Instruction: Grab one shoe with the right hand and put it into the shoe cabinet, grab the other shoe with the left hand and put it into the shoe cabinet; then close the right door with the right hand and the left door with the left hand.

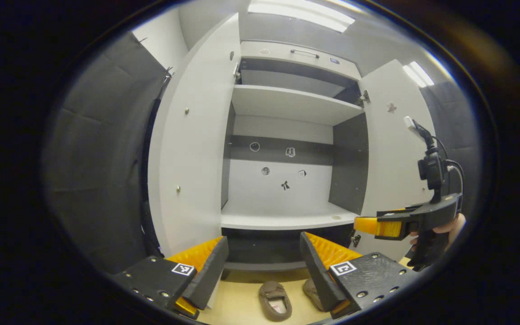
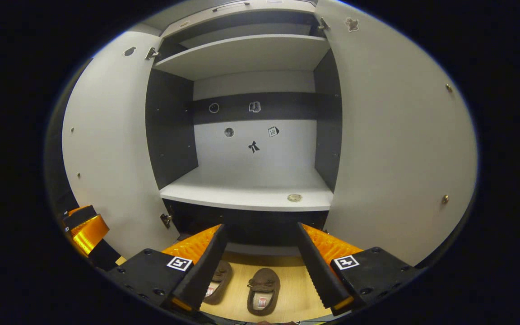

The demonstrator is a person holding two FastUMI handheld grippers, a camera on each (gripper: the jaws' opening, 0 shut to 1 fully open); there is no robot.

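Left gripper (image 1: pixel 263 266): ribbed, wedge-shaped fingers spread wide with nothing between them, poised above the floor before the cabinet.
Right gripper (image 2: pixel 260 266): jaws equally wide apart and empty; seen from the left gripper view it hangs at right (image 1: pixel 368 225), a hand (image 1: pixel 445 228) on its grip.
Shoes: two brown, soft-looking slippers side by side on the pale wood-grain floor (image 2: pixel 296 293), toes toward the cabinet; the right shoe (image 2: pixel 263 284) lies between the right gripper's fingers, the left shoe (image 2: pixel 217 282) partly behind one finger.
Shoe cabinet (image 2: pixel 246 192): smooth grey shelves, dark side panels, small stickers on the back wall.
Doors: left door (image 2: pixel 106 149) and right door (image 2: pixel 400 149), flat grey panels, both swung open.
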